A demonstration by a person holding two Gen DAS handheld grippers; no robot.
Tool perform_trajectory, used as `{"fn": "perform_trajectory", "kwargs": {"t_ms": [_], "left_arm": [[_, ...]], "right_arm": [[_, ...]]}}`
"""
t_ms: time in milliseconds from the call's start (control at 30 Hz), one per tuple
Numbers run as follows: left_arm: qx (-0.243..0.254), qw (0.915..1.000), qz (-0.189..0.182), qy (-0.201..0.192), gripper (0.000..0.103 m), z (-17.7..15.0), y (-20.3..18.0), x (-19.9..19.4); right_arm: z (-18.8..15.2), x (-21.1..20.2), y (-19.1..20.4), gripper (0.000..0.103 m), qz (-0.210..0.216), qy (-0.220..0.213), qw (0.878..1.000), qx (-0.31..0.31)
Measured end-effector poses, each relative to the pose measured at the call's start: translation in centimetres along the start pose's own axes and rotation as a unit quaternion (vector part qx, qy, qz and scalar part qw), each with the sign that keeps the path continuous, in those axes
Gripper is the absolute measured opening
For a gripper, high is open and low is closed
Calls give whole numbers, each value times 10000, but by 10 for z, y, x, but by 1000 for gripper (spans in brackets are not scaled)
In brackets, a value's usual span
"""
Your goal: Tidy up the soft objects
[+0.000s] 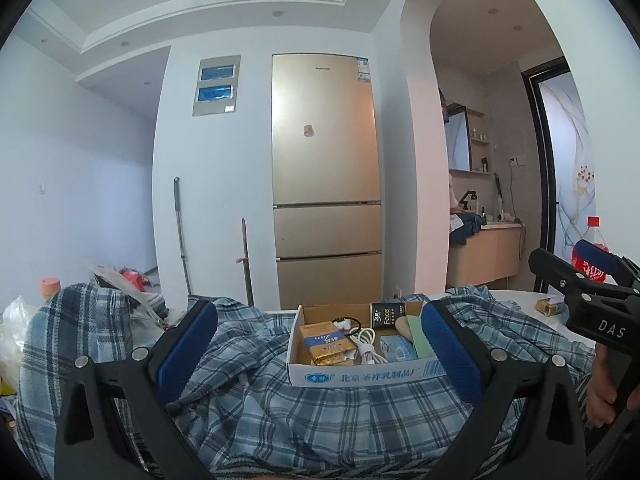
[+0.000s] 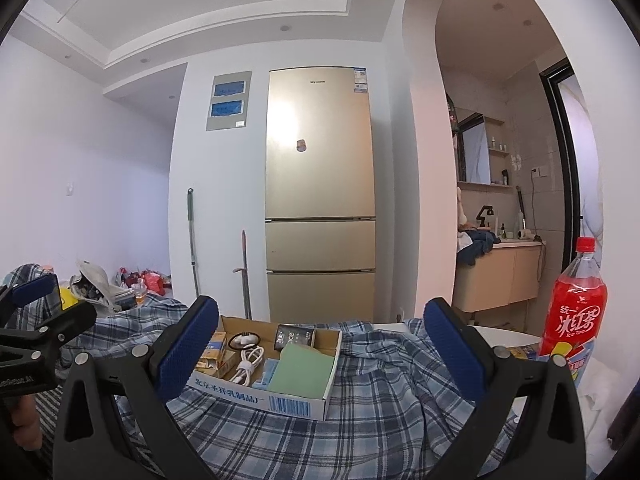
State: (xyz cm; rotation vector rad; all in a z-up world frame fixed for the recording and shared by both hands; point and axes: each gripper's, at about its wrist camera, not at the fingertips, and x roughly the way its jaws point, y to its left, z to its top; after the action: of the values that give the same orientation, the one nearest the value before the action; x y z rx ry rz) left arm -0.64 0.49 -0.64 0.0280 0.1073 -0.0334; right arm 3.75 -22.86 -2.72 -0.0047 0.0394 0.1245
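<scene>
A blue-and-white plaid shirt [image 1: 320, 420] [image 2: 380, 400] lies crumpled across the table. On it sits an open cardboard box [image 1: 360, 374] [image 2: 256, 394] holding a gold packet [image 1: 324, 344], a white cable [image 2: 248, 364], a black pack and a green pad [image 2: 300, 372]. My left gripper [image 1: 320, 340] is open just above the cloth, with the box between its blue pads and nothing gripped. My right gripper [image 2: 320, 344] is also open, level with the box's right end, holding nothing. Each gripper shows at the edge of the other's view: the right gripper [image 1: 568, 264], the left gripper [image 2: 36, 300].
A red drink bottle [image 2: 572, 316] [image 1: 594, 232] stands on the white table [image 2: 500, 332] at the right, beside a small yellow carton [image 1: 548, 306]. Behind are a gold fridge [image 1: 324, 180], a mop handle [image 1: 182, 236], and bags [image 2: 96, 280] at the left.
</scene>
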Motion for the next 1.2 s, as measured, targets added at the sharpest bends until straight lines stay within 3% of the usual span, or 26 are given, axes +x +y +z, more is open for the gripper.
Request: {"fn": "perform_trajectory", "kwargs": {"t_ms": [1200], "left_arm": [[83,9999,60,-137,103,-2,-3,-5]], "right_arm": [[-2,4,8,103,38,143,9997,-216]]}}
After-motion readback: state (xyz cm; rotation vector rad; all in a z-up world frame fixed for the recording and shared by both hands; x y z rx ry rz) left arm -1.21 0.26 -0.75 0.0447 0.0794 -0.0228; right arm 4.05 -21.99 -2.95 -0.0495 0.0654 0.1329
